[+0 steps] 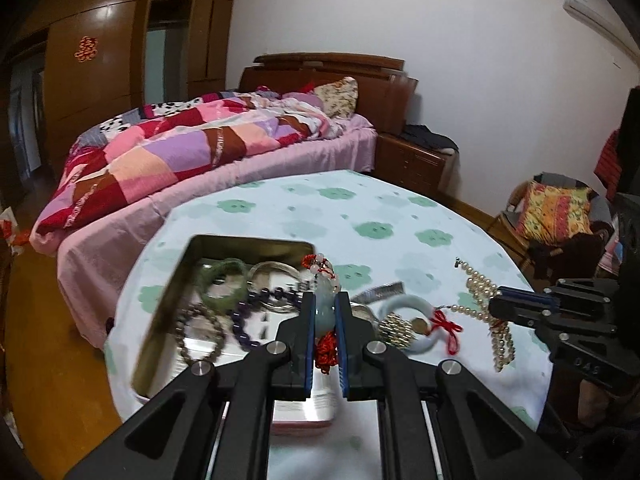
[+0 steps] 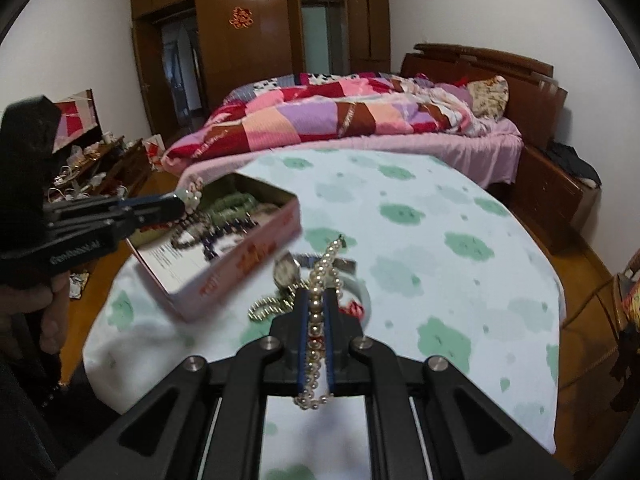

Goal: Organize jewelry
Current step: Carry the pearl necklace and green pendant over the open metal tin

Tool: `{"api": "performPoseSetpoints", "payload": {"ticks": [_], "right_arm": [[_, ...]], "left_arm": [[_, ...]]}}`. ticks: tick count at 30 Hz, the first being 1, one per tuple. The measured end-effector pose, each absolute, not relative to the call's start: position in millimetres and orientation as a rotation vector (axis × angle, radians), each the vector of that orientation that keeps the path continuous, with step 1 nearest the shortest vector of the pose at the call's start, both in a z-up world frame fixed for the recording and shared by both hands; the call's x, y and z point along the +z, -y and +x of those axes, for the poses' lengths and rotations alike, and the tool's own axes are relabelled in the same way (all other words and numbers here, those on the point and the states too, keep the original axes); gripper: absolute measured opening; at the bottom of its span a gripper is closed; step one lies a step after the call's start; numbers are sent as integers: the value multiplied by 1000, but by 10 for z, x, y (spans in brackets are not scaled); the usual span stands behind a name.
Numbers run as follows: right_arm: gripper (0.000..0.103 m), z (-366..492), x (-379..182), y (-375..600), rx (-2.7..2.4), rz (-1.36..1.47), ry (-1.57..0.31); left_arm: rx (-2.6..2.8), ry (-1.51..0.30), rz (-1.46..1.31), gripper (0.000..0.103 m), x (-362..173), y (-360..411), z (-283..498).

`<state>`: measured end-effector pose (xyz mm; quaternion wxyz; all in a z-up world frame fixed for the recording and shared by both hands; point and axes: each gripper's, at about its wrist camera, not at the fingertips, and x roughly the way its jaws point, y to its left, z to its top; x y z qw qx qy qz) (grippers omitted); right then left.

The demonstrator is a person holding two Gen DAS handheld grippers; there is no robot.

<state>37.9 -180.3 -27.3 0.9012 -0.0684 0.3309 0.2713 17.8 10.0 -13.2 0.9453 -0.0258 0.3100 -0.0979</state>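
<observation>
Jewelry lies split between the open tin (image 1: 256, 242) and the flowered cloth of my counter (image 1: 360, 208). My left tool (image 1: 325, 312) is clenched on a pale jade pendant (image 1: 325, 305) with a red cord, held over the tin's right edge. My right tool (image 2: 316, 308) grips a pearl necklace (image 2: 320, 280), its strand running up between the pads. Inside the tin sit a green bangle (image 1: 223, 285), a silver bangle (image 1: 276, 270) and dark bead bracelets (image 1: 244, 320). Just right of the tin, a pale bangle (image 1: 412, 304) with a red bow, a gold bead bracelet (image 1: 394, 330) and a wristwatch (image 2: 286, 270) crowd the cloth beneath both tools. Beyond the counter stands the bed (image 2: 360, 120) with its patchwork quilt.
</observation>
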Motion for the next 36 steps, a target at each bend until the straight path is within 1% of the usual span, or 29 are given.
{"api": "performPoseSetpoints", "payload": {"ticks": [8,17,27,36], "right_arm": [[9,471,-142,1473,631,-169,-639],[9,560,-59,1023,743,-185,-596],[9,678,-188,633,825,-190,-597],[9,795,-401,472,847,-180,-656]], "left_arm": [[-124,-622,-91,8,-100,-457,249],[-59,-662,-104,8,-267,-698,365],[-21,-681,-129,8,-403,-864,443],[-20,-718,-144,8,-552,-903,521]]}}
